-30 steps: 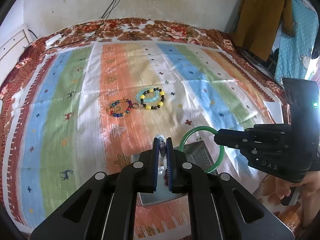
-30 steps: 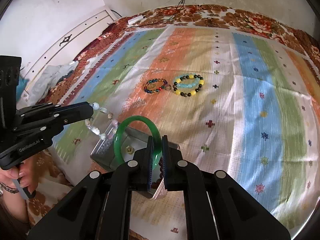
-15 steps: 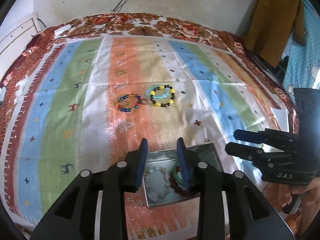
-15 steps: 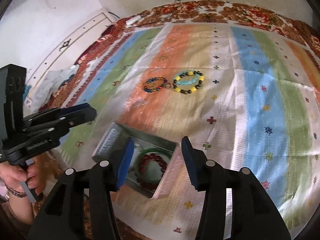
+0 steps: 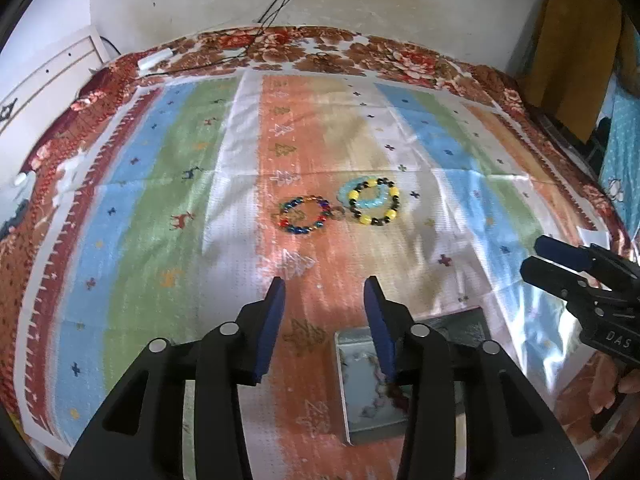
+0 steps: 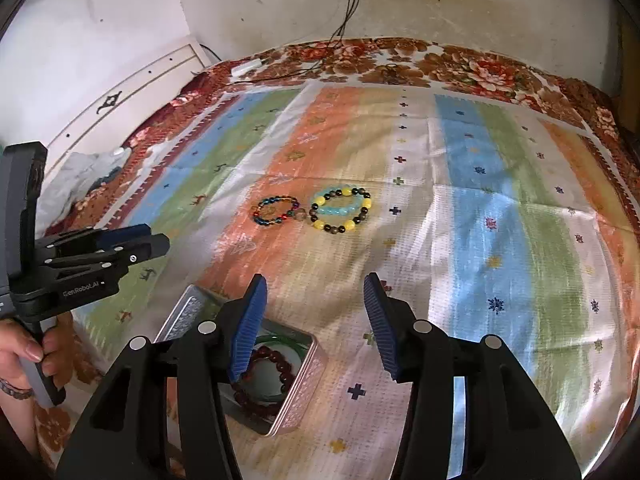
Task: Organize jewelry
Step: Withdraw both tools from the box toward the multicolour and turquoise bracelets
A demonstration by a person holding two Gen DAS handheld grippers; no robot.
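Observation:
My left gripper (image 5: 324,280) hovers over the striped cloth just left of an open metal tin (image 5: 343,392); its jaws are opening with nothing between them. A pale bead bracelet (image 5: 370,398) lies in the tin. My right gripper (image 6: 315,278) stands open and empty above the tin's (image 6: 304,380) right side. A dark red bead bracelet (image 6: 280,362) and a green bangle (image 6: 280,338) lie inside. Farther out on the cloth are a multicoloured bead bracelet (image 6: 264,220) and a yellow-and-black one (image 6: 348,225) ringing a turquoise one (image 6: 336,210).
A striped cloth (image 6: 480,240) covers a bed with a floral border. Cables and a white plug strip (image 6: 248,67) lie at the far edge by the wall. A white headboard (image 6: 132,92) stands at the left. A person's hand (image 6: 24,356) grips the left gripper's handle.
Both grippers went from shut to open. The pale bead bracelet left the left jaws and the green bangle left the right jaws; both now lie in the tin. The left gripper shifted leftward.

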